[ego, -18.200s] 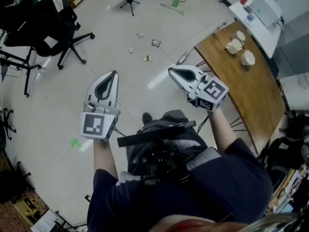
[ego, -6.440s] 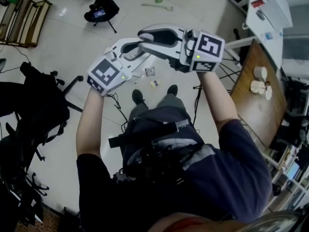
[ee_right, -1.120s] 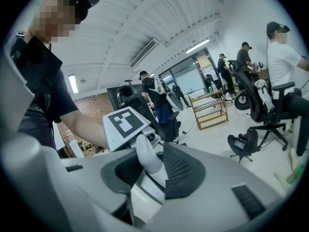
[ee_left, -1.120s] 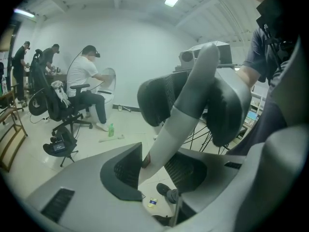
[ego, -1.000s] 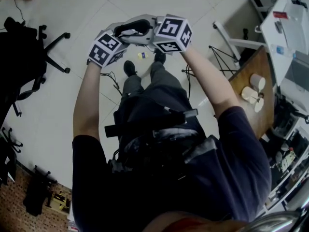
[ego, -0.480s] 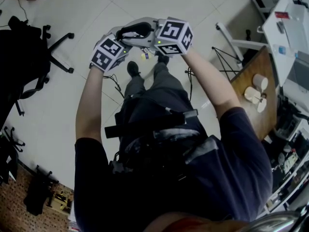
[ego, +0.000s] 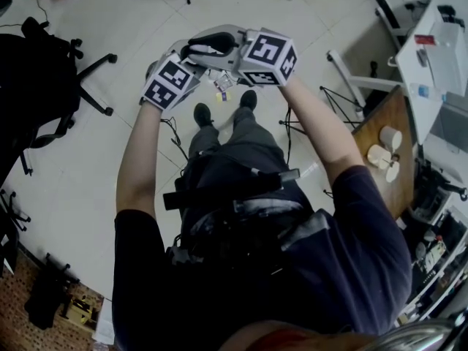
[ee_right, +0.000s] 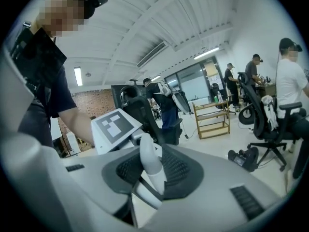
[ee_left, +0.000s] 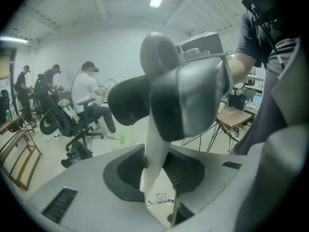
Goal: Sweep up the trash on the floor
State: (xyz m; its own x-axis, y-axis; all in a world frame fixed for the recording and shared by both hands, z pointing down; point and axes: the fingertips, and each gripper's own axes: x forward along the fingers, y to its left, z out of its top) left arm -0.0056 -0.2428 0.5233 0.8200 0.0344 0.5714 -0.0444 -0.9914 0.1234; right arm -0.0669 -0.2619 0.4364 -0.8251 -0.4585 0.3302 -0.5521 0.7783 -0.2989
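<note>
Both grippers meet in front of the person, over the shoes. A white handle (ee_left: 153,161) runs up between the jaws of my left gripper (ee_left: 154,173). The dark pads touch it on both sides and the jaws are closing. My right gripper (ee_right: 152,174) grips the same white handle (ee_right: 149,166) near its rounded top, its jaws also closing. In the head view the left gripper (ego: 181,53) lies just under the right gripper (ego: 202,46). Small trash pieces (ego: 223,85) lie on the pale floor by the shoes, and the trash (ee_left: 161,198) also shows below the left jaws.
A black office chair (ego: 55,61) stands to the left. At the right are a wooden table (ego: 384,123) with cups (ego: 380,152) and white desk legs (ego: 351,64). Cables (ego: 175,134) trail by the shoes (ego: 202,114). People sit at the far side (ee_left: 89,95).
Both grippers have stayed together on the handle and lifted a little. The trash pieces and the shoes now show more plainly below them.
</note>
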